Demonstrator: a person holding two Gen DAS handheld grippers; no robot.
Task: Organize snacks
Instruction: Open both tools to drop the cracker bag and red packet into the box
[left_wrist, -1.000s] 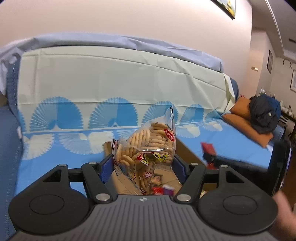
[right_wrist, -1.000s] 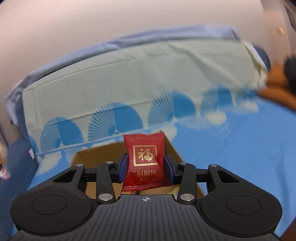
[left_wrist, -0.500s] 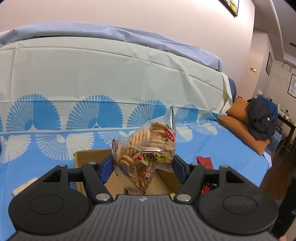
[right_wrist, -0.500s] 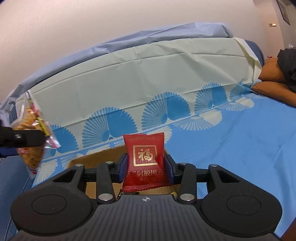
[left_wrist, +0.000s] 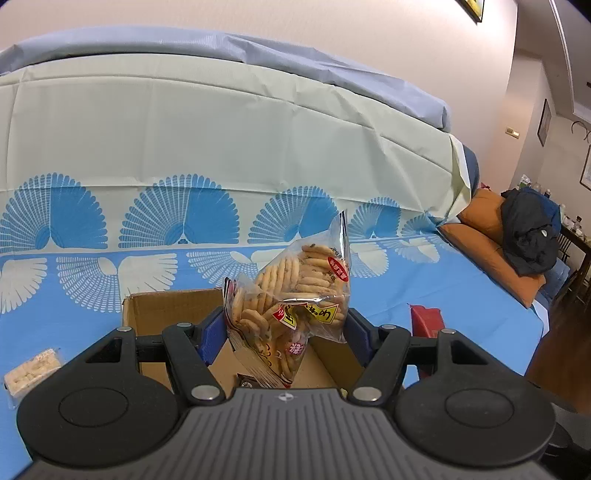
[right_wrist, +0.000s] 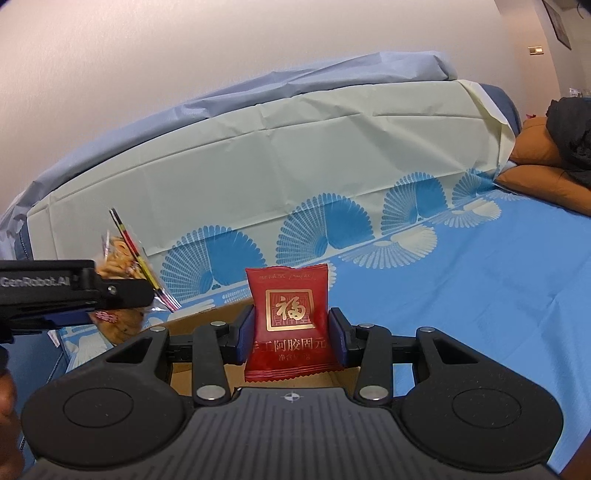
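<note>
Left gripper (left_wrist: 286, 325) fingers clamping clear crinkly plastic bag of round crackers (left_wrist: 291, 295), hanging over open brown cardboard box (left_wrist: 162, 314). Light, slippery, brittle contents: gripping film edge preferable. Right gripper (right_wrist: 291, 332) fingers pinching flat red foil sachet (right_wrist: 290, 321), likewise light, pliable.

Blue fan-patterned sheet (left_wrist: 424, 291), orange cushions (left_wrist: 487, 236), pale wall (left_wrist: 295, 22).
</note>
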